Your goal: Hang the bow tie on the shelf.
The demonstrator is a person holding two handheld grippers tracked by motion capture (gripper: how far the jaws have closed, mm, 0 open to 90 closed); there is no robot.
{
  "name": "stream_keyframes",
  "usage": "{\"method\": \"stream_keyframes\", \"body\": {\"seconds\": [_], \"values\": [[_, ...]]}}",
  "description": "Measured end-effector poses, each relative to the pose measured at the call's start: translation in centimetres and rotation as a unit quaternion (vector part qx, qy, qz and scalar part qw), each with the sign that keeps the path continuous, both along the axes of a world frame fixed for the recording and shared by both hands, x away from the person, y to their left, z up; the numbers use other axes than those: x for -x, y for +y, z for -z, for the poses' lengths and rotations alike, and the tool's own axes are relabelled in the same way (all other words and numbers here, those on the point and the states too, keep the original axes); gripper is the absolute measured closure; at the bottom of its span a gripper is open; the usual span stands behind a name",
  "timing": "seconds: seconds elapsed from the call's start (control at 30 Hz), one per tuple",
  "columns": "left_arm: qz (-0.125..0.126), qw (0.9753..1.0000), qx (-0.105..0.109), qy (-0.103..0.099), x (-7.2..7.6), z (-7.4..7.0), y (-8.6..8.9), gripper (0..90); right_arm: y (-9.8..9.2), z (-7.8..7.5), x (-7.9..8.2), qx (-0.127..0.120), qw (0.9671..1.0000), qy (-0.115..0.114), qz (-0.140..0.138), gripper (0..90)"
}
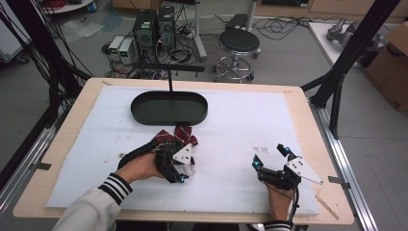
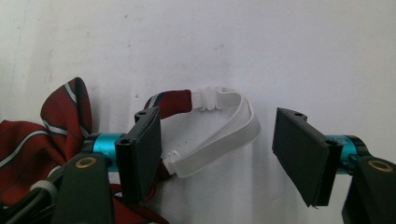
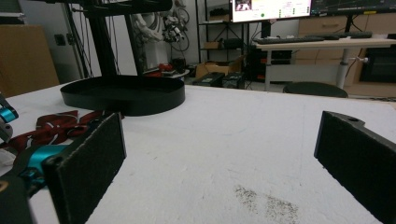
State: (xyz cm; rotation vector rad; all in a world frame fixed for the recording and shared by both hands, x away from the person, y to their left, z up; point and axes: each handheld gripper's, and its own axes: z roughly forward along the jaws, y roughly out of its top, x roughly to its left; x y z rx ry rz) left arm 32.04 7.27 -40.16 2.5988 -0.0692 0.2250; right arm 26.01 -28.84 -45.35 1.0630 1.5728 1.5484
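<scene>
Left gripper (image 2: 217,149) reaching at the red bow tie (image 1: 174,138)

Its jaws are spreading wide around the tie's white strap (image 2: 224,128). At lower right, the right gripper (image 1: 272,158) is resting wide apart too.

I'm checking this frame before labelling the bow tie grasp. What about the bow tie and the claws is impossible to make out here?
- High view: most of the bow tie lies under the left claw and hand, so its full shape is hidden.
- Left gripper view: the bow tie's red fabric is cut off by the left and bottom edges; the white elastic strap runs behind one jaw.
- Right gripper view: the right claw is open; the bow tie's far part is partly hidden by its jaw.
</scene>
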Motion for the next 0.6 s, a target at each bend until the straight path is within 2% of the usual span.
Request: {"method": "stream_keyframes", "body": {"seconds": [0.23,0.5,0.6], "values": [[0.015,0.9996,-0.023,0.004,-0.16,0.48,-0.58,45.8,0.0,0.0,0.01,-0.002,1.0,0.001,0.0,1.0],[0.01,0.9991,-0.04,0.008,-0.22,0.74,-0.96,59.6,-0.01,0.01,0.03,-0.004,1.0,0.002,0.0,1.0],[0.004,0.9991,-0.042,0.008,-0.27,0.73,-0.96,68.6,-0.02,0.01,0.04,-0.004,1.0,0.003,0.0,1.0]]}}
